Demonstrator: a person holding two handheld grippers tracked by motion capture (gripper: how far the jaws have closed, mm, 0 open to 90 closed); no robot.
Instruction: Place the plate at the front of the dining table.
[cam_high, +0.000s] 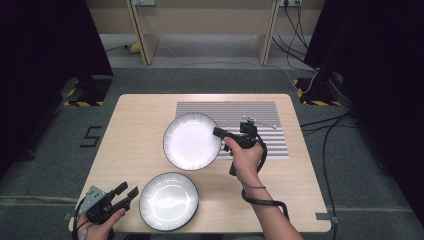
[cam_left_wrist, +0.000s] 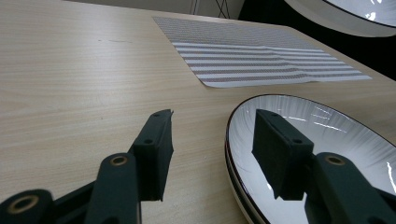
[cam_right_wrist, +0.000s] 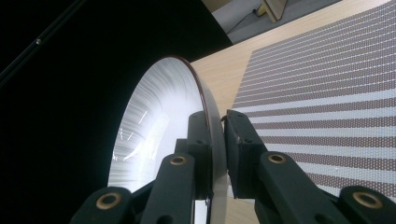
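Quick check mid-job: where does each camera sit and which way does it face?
High view: above the near table edge, looking forward and down; both forearms enter below.
Left gripper view: on the left tongs, low over the table, facing the near plate; open.
Right gripper view: on the right tongs, clamped on the lifted plate.
Shared: the striped mat appears in all three.
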